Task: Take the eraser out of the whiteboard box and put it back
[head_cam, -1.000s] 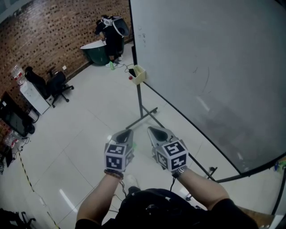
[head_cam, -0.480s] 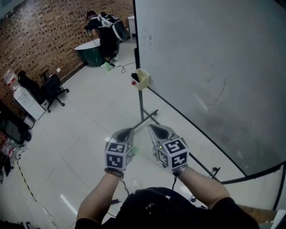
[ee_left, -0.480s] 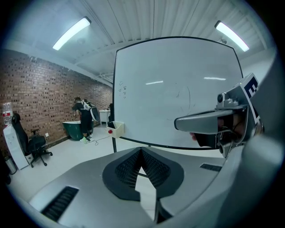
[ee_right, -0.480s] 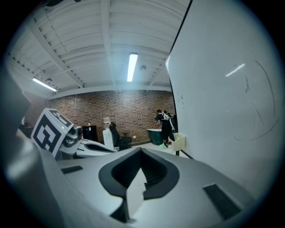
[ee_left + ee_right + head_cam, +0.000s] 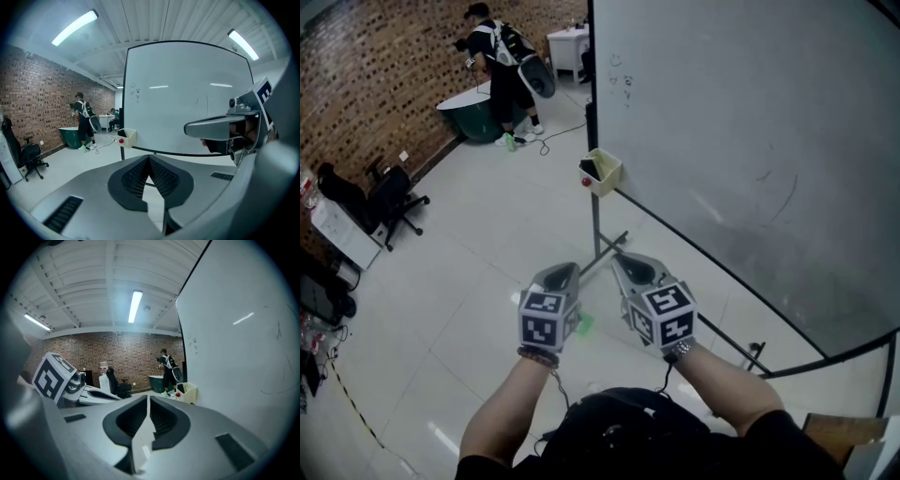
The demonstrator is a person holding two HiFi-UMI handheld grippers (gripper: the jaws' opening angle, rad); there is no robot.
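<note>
A cream whiteboard box (image 5: 604,172) hangs at the left edge of the whiteboard (image 5: 750,141), well ahead of both grippers. A dark eraser (image 5: 592,170) sits inside it, with a red knob (image 5: 586,182) on its side. My left gripper (image 5: 565,271) is shut and empty, its tips meeting (image 5: 149,158); the box (image 5: 127,137) shows far beyond them. My right gripper (image 5: 625,262) is beside it, its jaws opening with a thin gap (image 5: 148,398) and nothing between them. The box (image 5: 189,392) lies far off in the right gripper view too.
The whiteboard stand's legs (image 5: 605,246) spread on the white floor just ahead of the grippers. A person with a backpack (image 5: 502,61) stands by a green tub (image 5: 467,114) at the brick wall. An office chair (image 5: 389,197) and a white cabinet (image 5: 342,232) are at the left.
Both grippers and the view have moved forward toward the whiteboard, so the box now looks nearer. The person at the back wall has shifted to the left.
</note>
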